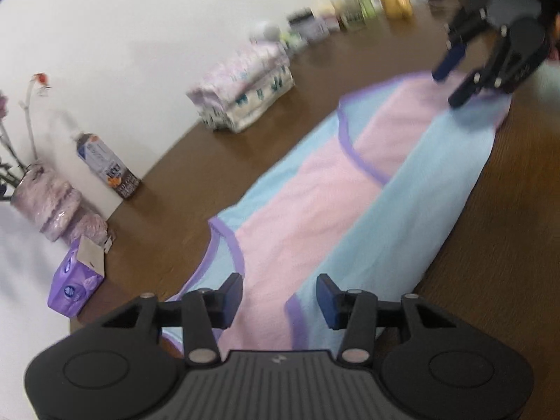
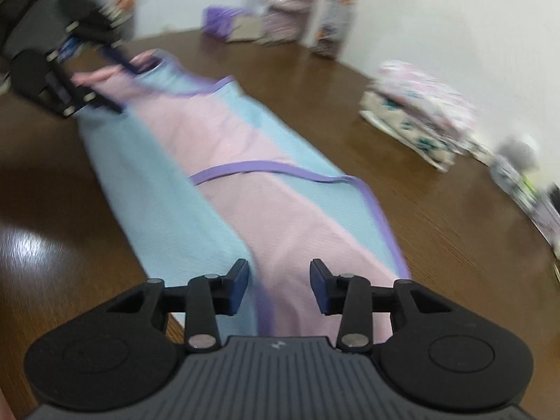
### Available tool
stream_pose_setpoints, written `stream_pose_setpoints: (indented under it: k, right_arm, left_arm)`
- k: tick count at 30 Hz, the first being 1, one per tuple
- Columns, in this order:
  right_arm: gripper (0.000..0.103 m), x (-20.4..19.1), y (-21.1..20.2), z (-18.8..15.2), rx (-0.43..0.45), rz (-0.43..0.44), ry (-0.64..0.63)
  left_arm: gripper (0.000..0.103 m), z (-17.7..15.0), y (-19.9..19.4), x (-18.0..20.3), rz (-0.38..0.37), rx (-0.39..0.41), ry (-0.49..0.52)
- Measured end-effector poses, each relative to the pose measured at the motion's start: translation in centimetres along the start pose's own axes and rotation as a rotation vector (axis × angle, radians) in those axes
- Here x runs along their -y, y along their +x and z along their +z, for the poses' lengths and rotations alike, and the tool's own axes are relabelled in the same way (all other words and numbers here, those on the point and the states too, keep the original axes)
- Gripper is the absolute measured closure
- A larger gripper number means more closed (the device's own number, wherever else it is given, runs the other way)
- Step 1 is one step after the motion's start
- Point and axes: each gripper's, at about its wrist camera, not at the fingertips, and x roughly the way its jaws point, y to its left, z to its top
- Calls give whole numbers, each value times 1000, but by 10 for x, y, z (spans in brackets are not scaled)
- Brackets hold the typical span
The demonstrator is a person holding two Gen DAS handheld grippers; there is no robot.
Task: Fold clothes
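Note:
A pink and light-blue cloth [image 1: 315, 210] [image 2: 245, 175] with purple trim lies folded into a long strip on the brown table [image 1: 507, 245]. My left gripper [image 1: 280, 294] hangs over one end of the strip. Its jaws are open, and the cloth lies below the gap with nothing pinched. At the other end, my right gripper [image 2: 280, 280] is open the same way, with only cloth under its gap. Each wrist view shows the other gripper at the far end: the right gripper [image 1: 449, 87] and the left gripper [image 2: 122, 87], both blurred and with fingers apart.
A stack of folded patterned clothes [image 1: 245, 91] [image 2: 420, 119] sits by the wall beside the strip. A drink carton [image 1: 108, 168], a purple tissue pack [image 1: 75, 280], wrapped pink packages [image 1: 52, 203] and a row of small items [image 1: 350, 10] line the table's far edge.

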Motion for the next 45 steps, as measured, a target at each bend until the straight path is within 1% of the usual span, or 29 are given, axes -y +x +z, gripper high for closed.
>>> stream_pose_setpoints:
  k: [3, 6, 7, 8, 10, 11, 13, 15, 16, 17, 20, 26, 30, 31, 33, 36, 37, 39, 40, 42, 43, 45]
  right_arm:
    - [63, 11, -21, -13, 54, -41, 107]
    - [63, 18, -41, -28, 101, -70, 225]
    - [63, 16, -45, -33, 107, -68, 244]
    - [63, 14, -48, -40, 107, -63, 256]
    - [63, 9, -50, -51, 91, -57, 268]
    - [63, 7, -49, -57, 78, -51, 276]
    - [65, 6, -46, -66, 58, -37, 303]
    - [72, 10, -43, -73, 43, -20, 333]
    - [85, 11, -42, -76, 36, -11, 348]
    - [94, 13, -41, -79, 29, -3, 363]
    - [100, 24, -39, -86, 20, 3, 402]
    - [100, 43, -30, -86, 22, 1, 440]
    - [100, 48, -24, -90, 26, -19, 457]
    - [100, 49, -24, -91, 33, -26, 465]
    - [99, 49, -30, -93, 59, -51, 490]
    - [96, 42, -45, -91, 117, -91, 513]
    - [96, 33, -50, -88, 141, -97, 495]
    - [94, 10, -52, -76, 185, -73, 447]
    - [91, -3, -52, -70, 206, -57, 423]
    - [87, -23, -44, -57, 235, -30, 402]
    - [84, -32, -39, -50, 246, -17, 396]
    - [84, -48, -26, -39, 258, 14, 407]
  left_arm:
    - [57, 0, -9, 9, -41, 51, -60]
    - [57, 0, -7, 24, -97, 64, -81]
    - [57, 1, -4, 29, -114, 61, -87]
    - [58, 1, -1, 32, -127, 54, -91]
    - [65, 0, 8, 36, -146, 36, -111]
    - [67, 0, 12, 37, -153, 26, -123]
    - [68, -3, 17, 35, -167, 20, -148]
    - [68, -5, 20, 31, -182, 16, -171]
    - [68, -6, 20, 29, -192, 13, -176]
    - [67, -6, 21, 28, -201, 11, -179]
    - [67, -7, 22, 23, -222, 3, -188]
    - [67, -8, 24, 18, -248, -1, -193]
    - [60, -9, 22, 16, -247, 6, -196]
    - [60, -9, 21, 16, -244, 9, -197]
    - [60, -10, 12, 14, -235, 40, -210]
    - [60, -12, -3, 11, -215, 104, -265]
    - [61, -12, -5, 10, -202, 118, -291]
    - [62, -15, -6, 9, -183, 131, -354]
    - [74, -18, -6, 9, -180, 135, -393]
    - [89, -24, -3, 8, -176, 143, -477]
    - [88, -28, -2, 8, -172, 140, -509]
    - [88, -35, 2, 8, -159, 123, -558]
